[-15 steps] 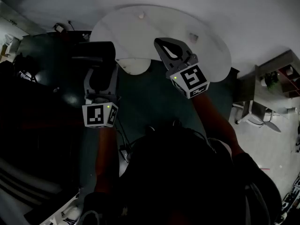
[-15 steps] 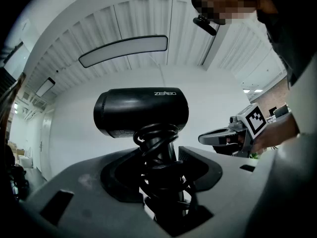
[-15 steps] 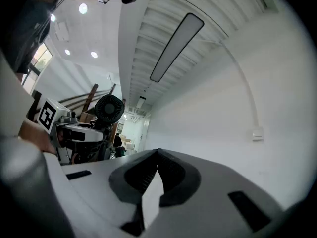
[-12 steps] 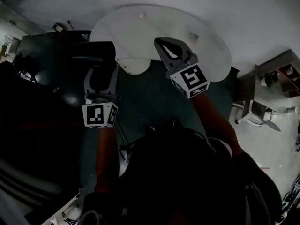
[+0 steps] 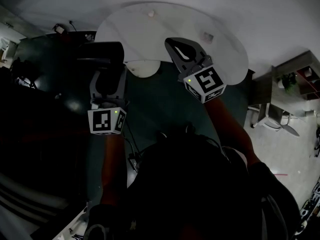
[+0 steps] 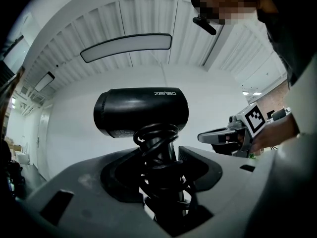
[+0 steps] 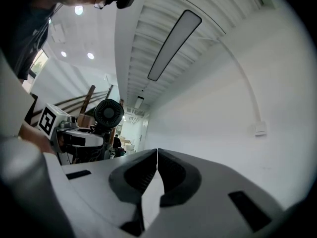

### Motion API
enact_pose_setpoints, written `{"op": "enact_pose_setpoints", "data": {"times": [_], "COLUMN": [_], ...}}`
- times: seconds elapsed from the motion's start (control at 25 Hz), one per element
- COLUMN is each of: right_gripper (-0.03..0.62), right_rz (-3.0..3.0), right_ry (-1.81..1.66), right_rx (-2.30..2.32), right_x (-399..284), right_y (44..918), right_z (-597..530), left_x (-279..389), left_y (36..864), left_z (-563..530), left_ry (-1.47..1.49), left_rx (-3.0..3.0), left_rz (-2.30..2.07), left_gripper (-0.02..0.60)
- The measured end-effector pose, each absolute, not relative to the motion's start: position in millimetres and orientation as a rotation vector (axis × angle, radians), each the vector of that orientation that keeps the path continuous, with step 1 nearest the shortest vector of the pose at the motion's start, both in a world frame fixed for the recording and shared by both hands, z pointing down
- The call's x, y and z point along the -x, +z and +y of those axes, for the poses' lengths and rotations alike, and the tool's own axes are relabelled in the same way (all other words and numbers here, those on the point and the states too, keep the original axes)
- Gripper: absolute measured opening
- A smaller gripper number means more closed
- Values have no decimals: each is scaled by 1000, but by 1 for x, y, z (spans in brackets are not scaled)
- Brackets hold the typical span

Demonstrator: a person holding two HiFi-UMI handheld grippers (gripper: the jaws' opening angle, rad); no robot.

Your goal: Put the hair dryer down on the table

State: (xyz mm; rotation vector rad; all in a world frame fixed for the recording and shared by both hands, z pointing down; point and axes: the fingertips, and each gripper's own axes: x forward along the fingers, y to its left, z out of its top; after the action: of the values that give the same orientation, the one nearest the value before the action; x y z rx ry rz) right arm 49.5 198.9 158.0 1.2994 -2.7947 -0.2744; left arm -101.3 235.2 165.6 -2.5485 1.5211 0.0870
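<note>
The white table [image 5: 150, 39] lies mostly free, bar a small knob [image 5: 150, 14] and a flat piece [image 5: 207, 36]

I take this for an office-like room. A white round table [image 5: 165, 24] stands just ahead of my right gripper [image 5: 170, 44], with a swivel chair [image 5: 272, 124] and shelving [image 5: 295, 79] well off to its right. A long ceiling light panel [image 7: 174, 44] and plain white walls [image 7: 223, 98] lie above and beyond it.

The head view is dim and murky, while both gripper views are bright under ceiling strip lights [image 6: 126, 47], fisheye-bowed.
</note>
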Motion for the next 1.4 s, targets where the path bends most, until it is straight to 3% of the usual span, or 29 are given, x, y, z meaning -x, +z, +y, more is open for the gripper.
{"op": "enact_pose_setpoints", "data": {"times": [0.44,1.4], "right_gripper": [9,9], "right_rz": [-2789,-2897], "right_ry": [-273,-231], "right_rx": [-1327,-1111], "right_x": [-22,-49], "right_y": [160,167], "right_z": [187,106], "left_x": [125,93], "left_y": [171,176], "left_z": [221,161], "left_ry": [82,19], "left_rx": [2580,2463], "left_rz": [1486,1691], "left_gripper": [216,216]}}
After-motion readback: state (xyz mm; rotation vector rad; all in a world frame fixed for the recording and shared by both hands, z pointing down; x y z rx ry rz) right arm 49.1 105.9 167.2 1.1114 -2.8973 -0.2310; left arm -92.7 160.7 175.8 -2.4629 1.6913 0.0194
